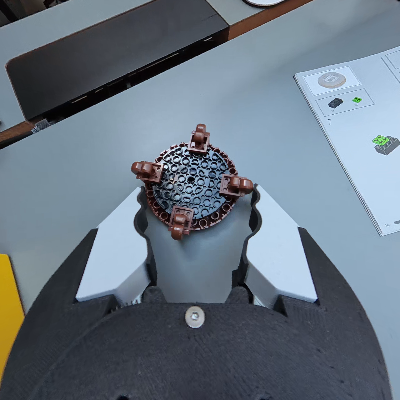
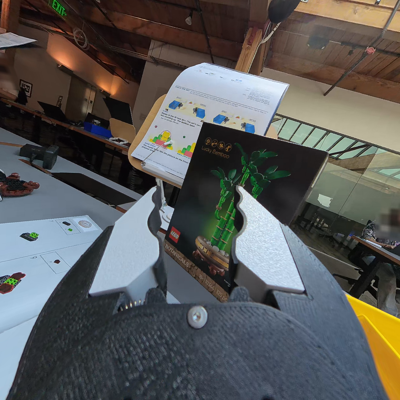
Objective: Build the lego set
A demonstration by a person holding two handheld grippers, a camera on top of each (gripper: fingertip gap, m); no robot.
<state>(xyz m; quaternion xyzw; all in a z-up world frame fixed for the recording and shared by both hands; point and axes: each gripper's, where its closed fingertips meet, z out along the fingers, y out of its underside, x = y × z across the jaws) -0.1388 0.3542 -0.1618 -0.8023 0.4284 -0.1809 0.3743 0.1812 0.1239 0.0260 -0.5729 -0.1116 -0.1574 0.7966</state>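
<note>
A round lego base (image 1: pixel 190 184) lies upside down on the grey table (image 1: pixel 259 129): a black disc inside a brown ring, with brown feet at its edge. My left gripper (image 1: pixel 198 190) is open, its fingertips on either side of the base's near half; I cannot tell if they touch it. The base also shows at the far left of the right wrist view (image 2: pixel 17 186). My right gripper (image 2: pixel 195 192) is open and empty, raised and tilted up toward the upright lego set box (image 2: pixel 249 205). The open instruction booklet (image 1: pixel 357 140) lies right of the base, and shows in the right wrist view (image 2: pixel 43 249).
A black flat device (image 1: pixel 108 65) lies at the table's far edge. A yellow bin shows at the left (image 1: pixel 8 303) and beside my right gripper (image 2: pixel 378 335). A printed sheet on a stand (image 2: pixel 207 121) rises behind the box. A person sits at a far table (image 2: pixel 378 242).
</note>
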